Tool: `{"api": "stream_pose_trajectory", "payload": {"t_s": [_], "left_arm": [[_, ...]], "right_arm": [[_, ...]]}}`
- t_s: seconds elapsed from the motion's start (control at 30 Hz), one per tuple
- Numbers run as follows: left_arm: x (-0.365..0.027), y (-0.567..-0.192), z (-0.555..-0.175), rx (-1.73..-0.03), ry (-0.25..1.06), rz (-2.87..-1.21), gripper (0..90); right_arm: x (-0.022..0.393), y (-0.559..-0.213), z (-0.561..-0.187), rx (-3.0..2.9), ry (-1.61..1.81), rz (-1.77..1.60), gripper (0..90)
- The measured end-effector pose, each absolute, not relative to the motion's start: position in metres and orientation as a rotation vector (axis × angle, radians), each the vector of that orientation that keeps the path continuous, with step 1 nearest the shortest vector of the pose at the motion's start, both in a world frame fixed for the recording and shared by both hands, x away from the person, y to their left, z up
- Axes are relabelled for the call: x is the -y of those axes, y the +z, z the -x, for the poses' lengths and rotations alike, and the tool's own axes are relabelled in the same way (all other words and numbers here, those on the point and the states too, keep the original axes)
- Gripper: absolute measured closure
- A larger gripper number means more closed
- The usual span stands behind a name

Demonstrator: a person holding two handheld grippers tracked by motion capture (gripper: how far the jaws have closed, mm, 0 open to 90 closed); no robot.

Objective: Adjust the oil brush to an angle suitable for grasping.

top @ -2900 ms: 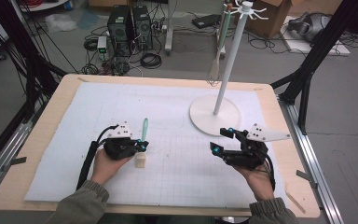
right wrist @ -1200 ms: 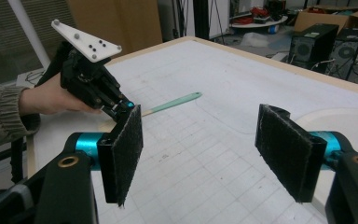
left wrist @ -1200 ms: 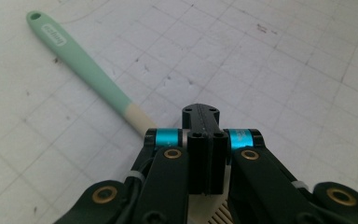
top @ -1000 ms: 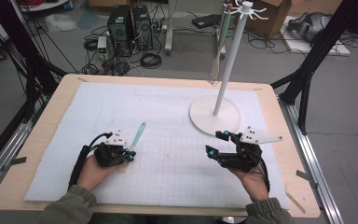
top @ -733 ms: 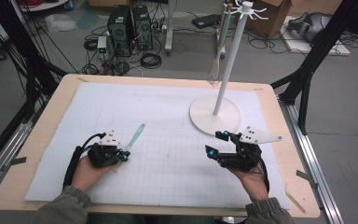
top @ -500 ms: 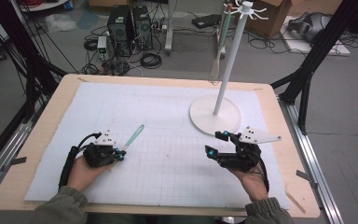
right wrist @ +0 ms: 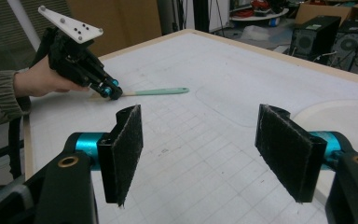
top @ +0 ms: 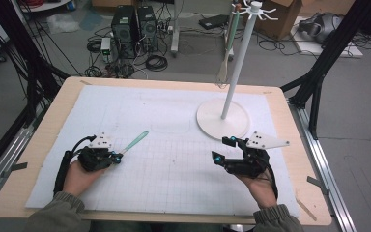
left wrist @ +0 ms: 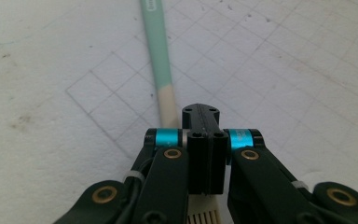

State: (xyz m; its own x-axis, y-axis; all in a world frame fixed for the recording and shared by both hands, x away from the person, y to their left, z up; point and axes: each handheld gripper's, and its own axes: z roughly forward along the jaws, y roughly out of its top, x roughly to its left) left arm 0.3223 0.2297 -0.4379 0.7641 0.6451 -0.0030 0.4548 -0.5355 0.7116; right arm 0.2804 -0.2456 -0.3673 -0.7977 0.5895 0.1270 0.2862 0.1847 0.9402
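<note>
Spatula: a slim tool (top: 134, 142) with a mint-green handle and a cream section toward the held end; in the left gripper view (left wrist: 161, 70) the colour change lies just ahead of the jaws.
Spatula position: front-left part of the mat, lying low over the gridded surface, free green end pointing away from the person and toward the centre of the table. Whether the free end rests on the mat or hangs just above it cannot be told.
Spatula head: a cream slotted edge shows below the jaws in the left gripper view; probably the tool's working end, though the view there is tight.
Left gripper: (top: 112, 156) jaws fully closed, clamped on the cream end of the spatula; held in the person's left hand (top: 79, 175) near the front-left edge.
Right gripper: (top: 224, 149) jaws spread wide, nothing between the pads (right wrist: 127, 151); held in the right hand (top: 261, 186), well apart from the spatula.
Mat: white gridded sheet (top: 174, 164) covering most of the table (top: 290, 125).
Stand: white pole on a round base (top: 222, 118), just beyond the right gripper.
Beyond the table: computer towers (top: 133, 21) and loose cables on the floor.
</note>
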Motion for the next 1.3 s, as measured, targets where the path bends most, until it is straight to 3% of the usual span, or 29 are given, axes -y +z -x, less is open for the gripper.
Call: {"api": "stream_pose_trajectory", "payload": {"t_s": [0.17,0.6,1.0,1.3], "left_arm": [[-0.233,-0.437,-0.324,-0.826,0.342,-2.213,89.0],[-0.227,-0.437,-0.345,-0.891,0.349,-2.141,76.2],[-0.224,-0.442,-0.351,-0.924,0.341,-2.149,73.1],[-0.215,-0.441,-0.347,-0.933,0.398,-2.181,80.9]], "right_arm": [[0.245,-0.369,-0.281,-2.202,1.647,-0.838,31.5],[0.242,-0.372,-0.283,-2.221,1.639,-0.838,31.5],[0.242,-0.375,-0.283,-2.228,1.632,-0.843,31.5],[0.239,-0.379,-0.284,-2.24,1.619,-0.845,31.5]]}}
